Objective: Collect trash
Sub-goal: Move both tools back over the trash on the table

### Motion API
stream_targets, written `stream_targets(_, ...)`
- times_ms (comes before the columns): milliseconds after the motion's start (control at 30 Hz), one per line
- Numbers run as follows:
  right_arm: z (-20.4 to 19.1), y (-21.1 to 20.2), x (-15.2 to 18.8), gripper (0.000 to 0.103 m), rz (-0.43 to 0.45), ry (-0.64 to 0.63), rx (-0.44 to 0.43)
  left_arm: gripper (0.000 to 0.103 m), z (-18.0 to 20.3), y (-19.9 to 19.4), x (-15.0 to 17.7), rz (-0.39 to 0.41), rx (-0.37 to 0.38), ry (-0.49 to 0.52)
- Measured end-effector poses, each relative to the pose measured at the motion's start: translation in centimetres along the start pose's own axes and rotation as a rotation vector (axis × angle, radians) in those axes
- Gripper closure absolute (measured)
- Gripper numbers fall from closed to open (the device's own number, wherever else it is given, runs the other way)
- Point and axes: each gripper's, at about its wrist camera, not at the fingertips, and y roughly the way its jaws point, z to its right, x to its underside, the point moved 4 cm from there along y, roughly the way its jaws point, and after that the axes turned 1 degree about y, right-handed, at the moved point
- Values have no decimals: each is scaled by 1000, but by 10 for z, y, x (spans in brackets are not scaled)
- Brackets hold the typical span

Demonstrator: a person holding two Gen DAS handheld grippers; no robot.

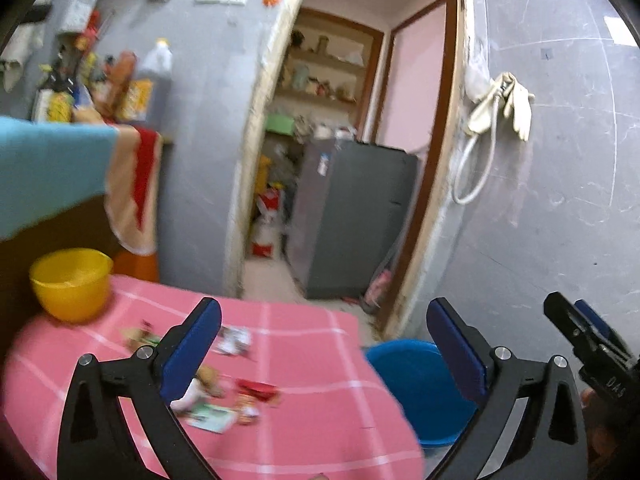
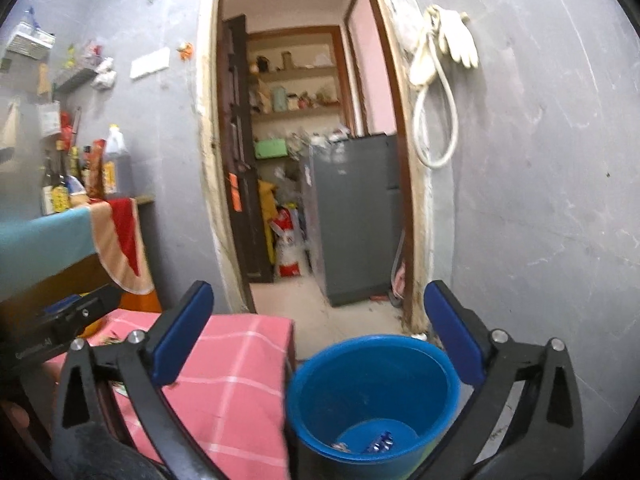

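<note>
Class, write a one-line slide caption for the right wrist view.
Open right hand-held gripper above a blue bucket holding a few scraps, beside the pink checked table.

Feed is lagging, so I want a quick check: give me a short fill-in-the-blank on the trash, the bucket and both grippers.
1. The wrappers lie on the ____ checked cloth.
2. The bucket beside the table is ____.
3. The bowl on the cloth is ____.
4. Both the left gripper and the right gripper hold ____.

Missing words: pink; blue; yellow; nothing

Glossy blue plastic bucket (image 2: pixel 372 396), checked pink cloth table cover (image 1: pixel 304 360), glossy yellow plastic bowl (image 1: pixel 70 284).
</note>
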Motion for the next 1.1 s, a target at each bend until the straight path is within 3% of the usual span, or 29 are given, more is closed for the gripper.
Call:
stream_targets(333,-62,-22,1,0,72,-4,-97,2,-61,-70,3,107,-164,35)
stream_targets(600,-105,-24,12,0,92,-22,-168,2,-95,-95,20,127,-244,64)
stream_targets(833,-129,-4,31,0,38,-52,-202,2,-117,-82,43,82,-271,51)
stream_targets(1100,-138,34,65,0,-111,-81,-193,2,-136,-52,57,-6,-284,10)
